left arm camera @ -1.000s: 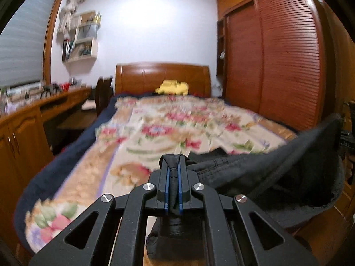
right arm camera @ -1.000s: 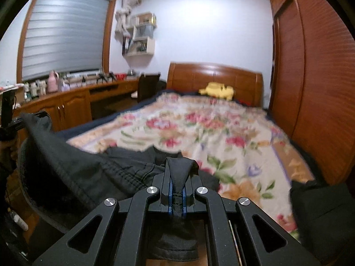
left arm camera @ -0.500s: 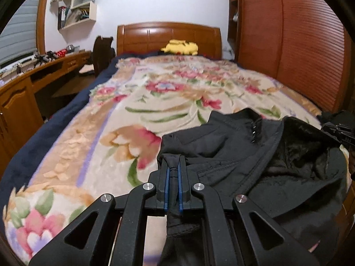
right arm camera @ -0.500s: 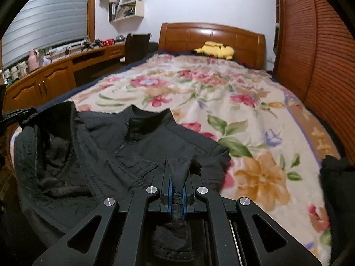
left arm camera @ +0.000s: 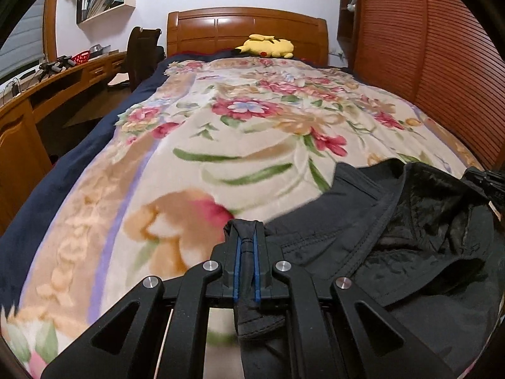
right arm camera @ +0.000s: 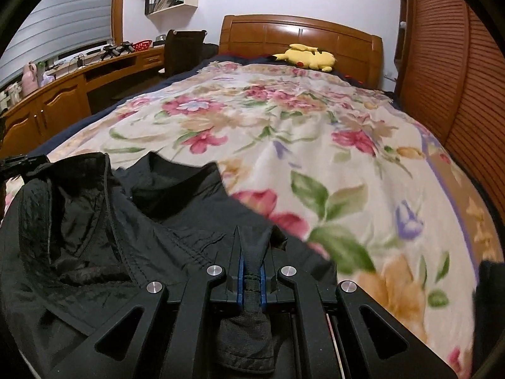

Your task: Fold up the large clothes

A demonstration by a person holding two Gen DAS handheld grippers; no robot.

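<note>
A black jacket [left arm camera: 394, 230] lies on the near end of the bed, collar away from me and one front panel turned back so the quilted lining [left arm camera: 442, 211] shows. My left gripper [left arm camera: 246, 230] is shut on the jacket's hem at its left corner. My right gripper [right arm camera: 252, 237] is shut on the hem at the right corner of the jacket [right arm camera: 126, 237]. Each gripper shows at the other view's edge, the right one [left arm camera: 486, 183] and the left one [right arm camera: 19, 161].
The bed has a floral blanket [left arm camera: 252, 132] over a dark blue cover, with a wooden headboard [left arm camera: 246, 28] and a yellow plush toy [left arm camera: 268, 45] at the far end. A wooden desk [left arm camera: 47, 94] and chair stand left. A louvred wardrobe [left arm camera: 426, 47] stands right.
Both grippers have come down and forward, bringing the jacket from hanging in the air to lying spread on the blanket. Both stay shut on the hem.
</note>
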